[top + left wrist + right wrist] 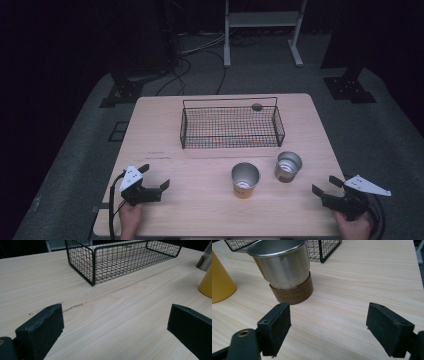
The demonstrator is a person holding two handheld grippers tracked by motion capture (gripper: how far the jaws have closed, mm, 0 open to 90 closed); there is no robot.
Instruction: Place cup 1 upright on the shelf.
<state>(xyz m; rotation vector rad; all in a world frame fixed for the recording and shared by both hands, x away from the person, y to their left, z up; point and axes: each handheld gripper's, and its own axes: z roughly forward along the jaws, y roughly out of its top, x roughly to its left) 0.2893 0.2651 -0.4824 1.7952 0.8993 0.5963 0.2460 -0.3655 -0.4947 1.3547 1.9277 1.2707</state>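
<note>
- the pale wooden counter (210, 200) carries everything; a faint dark scuff marks its grain ahead of the left jaws.
- a black wire basket (231, 125) stands toward the far middle of the counter, with a small dark round thing (257, 106) at its far rim.
- the left gripper (152, 176) sits low over the near left part of the counter, held by a hand (130, 216) from the near edge; its jaws point right and are spread wide, with bare wood between them.
- the right gripper (326, 185) is at the near right edge in the other hand (354, 226), angled left toward the cups; its jaws gape apart, holding and touching nothing.
- a yellow cup (245, 180) stands upright near the middle, in front of the basket.
- a steel cup (288, 166) with a brown wooden band at its base stands just right of it, apart.
</note>
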